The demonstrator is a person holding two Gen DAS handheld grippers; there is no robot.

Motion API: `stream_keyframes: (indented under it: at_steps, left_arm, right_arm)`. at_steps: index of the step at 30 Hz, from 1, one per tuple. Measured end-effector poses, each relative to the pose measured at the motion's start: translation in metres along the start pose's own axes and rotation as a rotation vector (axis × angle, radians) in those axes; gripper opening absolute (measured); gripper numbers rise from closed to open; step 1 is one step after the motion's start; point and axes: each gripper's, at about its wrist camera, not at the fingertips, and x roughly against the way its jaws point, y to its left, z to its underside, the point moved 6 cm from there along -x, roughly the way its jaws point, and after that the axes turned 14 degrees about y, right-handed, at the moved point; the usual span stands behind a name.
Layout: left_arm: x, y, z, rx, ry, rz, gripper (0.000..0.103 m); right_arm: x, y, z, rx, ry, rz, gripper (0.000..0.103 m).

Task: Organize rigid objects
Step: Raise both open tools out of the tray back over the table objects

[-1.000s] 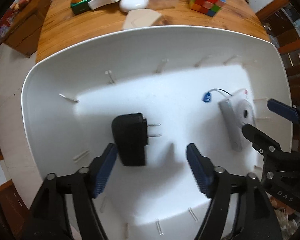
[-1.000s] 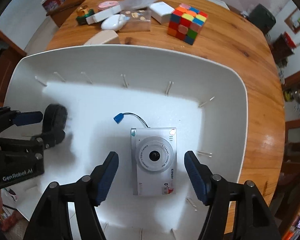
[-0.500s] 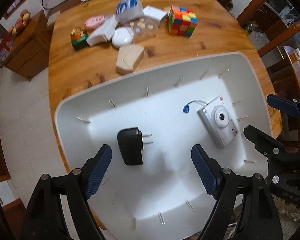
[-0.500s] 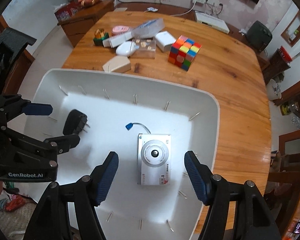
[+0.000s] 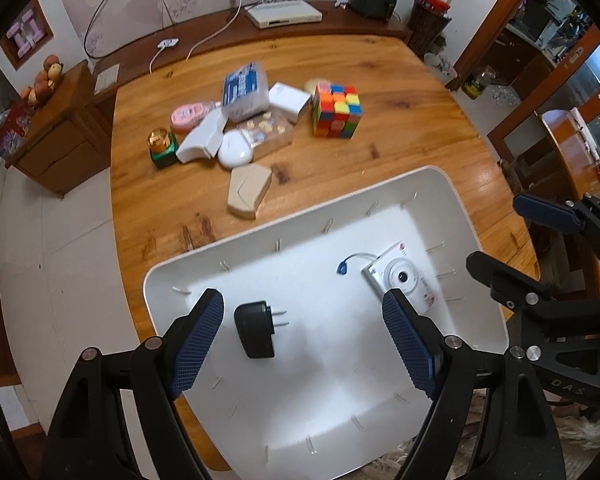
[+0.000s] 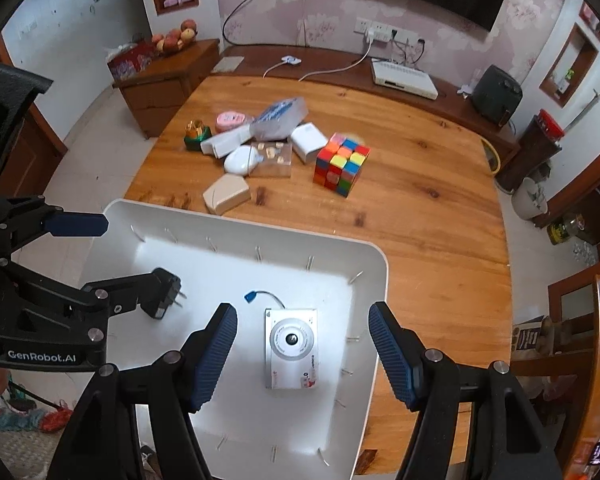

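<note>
Two things done, charger and camera lying apart in the white tray, both claws, left and right, released and empty above them; cube, boxes and small cases left on the worktop.

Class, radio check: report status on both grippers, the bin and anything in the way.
Left gripper open, empty, jaws just widened. Right gripper open, empty. Charger and camera lie apart in the bin. Nothing in the way.
</note>
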Motion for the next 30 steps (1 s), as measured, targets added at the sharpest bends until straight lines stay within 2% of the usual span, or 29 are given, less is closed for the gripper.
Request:
stream_keyframes:
  at_steps: [8, 19, 30]
  left_arm:
    - [0.023, -0.006, -0.016, 0.002, -0.069, -0.009, 0.084]
    - [0.056, -0.004, -0.057, 0.031, -0.176, -0.048, 0.084]
    - [0.080, 0.022, -0.091, 0.108, -0.255, -0.102, 0.085]
  right_arm:
    - [0.015, -0.010, -0.009, -0.018, -0.051, -0.002, 0.069]
    - [0.034, -0.028, -0.034, -0.019, -0.127, 0.011, 0.069]
    - [0.056, -0.068, -0.087, -0.088, -0.224, 0.075, 0.069]
